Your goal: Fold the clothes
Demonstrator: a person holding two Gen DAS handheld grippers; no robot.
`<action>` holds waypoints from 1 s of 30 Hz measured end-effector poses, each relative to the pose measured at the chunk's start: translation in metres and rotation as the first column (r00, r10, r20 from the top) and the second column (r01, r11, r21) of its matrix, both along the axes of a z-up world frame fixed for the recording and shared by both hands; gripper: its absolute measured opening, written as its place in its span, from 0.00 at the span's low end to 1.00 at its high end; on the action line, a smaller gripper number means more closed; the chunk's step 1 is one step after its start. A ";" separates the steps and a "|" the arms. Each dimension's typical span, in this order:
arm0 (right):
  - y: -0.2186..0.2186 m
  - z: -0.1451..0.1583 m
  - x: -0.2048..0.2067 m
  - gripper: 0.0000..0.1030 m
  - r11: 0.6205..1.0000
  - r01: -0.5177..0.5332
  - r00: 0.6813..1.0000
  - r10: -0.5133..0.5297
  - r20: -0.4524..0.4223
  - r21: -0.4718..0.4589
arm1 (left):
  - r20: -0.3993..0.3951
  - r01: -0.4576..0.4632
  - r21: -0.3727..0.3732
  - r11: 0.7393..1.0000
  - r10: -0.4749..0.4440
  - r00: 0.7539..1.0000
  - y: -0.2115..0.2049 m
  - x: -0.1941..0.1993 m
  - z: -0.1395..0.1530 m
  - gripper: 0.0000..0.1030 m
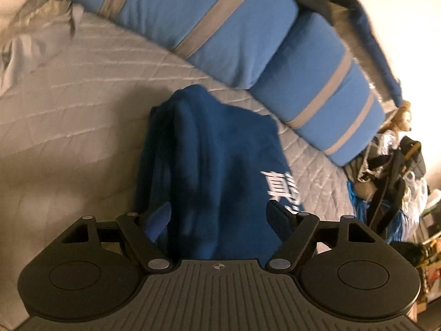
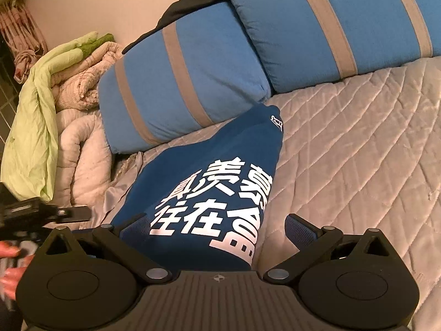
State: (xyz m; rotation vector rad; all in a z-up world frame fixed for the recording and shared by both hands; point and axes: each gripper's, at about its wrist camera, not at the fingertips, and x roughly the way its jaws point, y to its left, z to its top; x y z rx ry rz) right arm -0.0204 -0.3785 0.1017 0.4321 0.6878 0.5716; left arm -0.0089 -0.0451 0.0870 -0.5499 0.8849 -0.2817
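Observation:
A dark blue garment (image 1: 220,160) with white printed characters lies bunched in a long strip on the grey quilted bed. In the left wrist view it runs from the pillows down between the fingers of my left gripper (image 1: 219,216), which stands open around its near end. The right wrist view shows the same blue garment (image 2: 220,165) print side up, its near end between the wide-apart fingers of my open right gripper (image 2: 217,226). The cloth under both gripper bodies is hidden.
Two blue pillows with grey stripes (image 1: 220,24) (image 2: 179,82) line the bed's far side. The quilted bedspread (image 2: 358,143) spreads to the right. Rolled quilts and a green cloth (image 2: 35,115) pile at the left. A hand (image 2: 11,264) shows at the left edge. Clutter (image 1: 391,176) sits beyond the bed.

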 end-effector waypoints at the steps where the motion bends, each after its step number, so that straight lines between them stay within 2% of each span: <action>1: 0.000 0.000 0.000 1.00 1.000 0.000 1.000 0.000 0.002 0.000 | -0.015 0.000 -0.010 1.000 0.000 1.000 0.002 0.003 -0.004 0.69; 3: -0.001 0.000 0.000 1.00 1.000 0.002 1.000 -0.002 0.003 0.002 | -0.044 -0.001 -0.031 1.000 0.000 0.999 0.006 0.008 -0.011 0.61; 6: -0.002 -0.001 0.001 1.00 1.000 0.006 1.000 -0.006 -0.002 0.011 | -0.032 0.013 -0.006 1.000 -0.013 0.999 0.007 0.009 -0.007 0.47; 8: -0.002 -0.002 0.002 1.00 1.000 0.009 1.000 -0.009 -0.008 0.015 | -0.024 0.022 0.011 1.000 -0.022 0.999 0.008 0.009 -0.004 0.21; 11: -0.002 -0.003 0.002 1.00 1.000 0.009 1.000 -0.009 -0.008 0.014 | -0.012 0.036 0.037 0.999 -0.036 0.999 0.009 0.009 0.001 0.16; 18: -0.003 -0.004 0.002 1.00 1.000 0.015 1.000 -0.014 -0.009 0.017 | 0.014 0.067 0.096 0.993 -0.069 0.998 0.012 0.010 0.012 0.12; 28: -0.007 -0.008 0.007 1.00 0.999 0.020 0.999 -0.019 -0.038 0.042 | 0.006 0.072 0.134 0.988 -0.073 0.997 0.015 0.013 -0.010 0.13; 30: -0.005 -0.008 0.007 1.00 0.999 0.012 0.999 -0.010 -0.037 0.037 | 0.015 0.062 0.135 0.989 -0.065 0.998 0.015 0.011 -0.012 0.16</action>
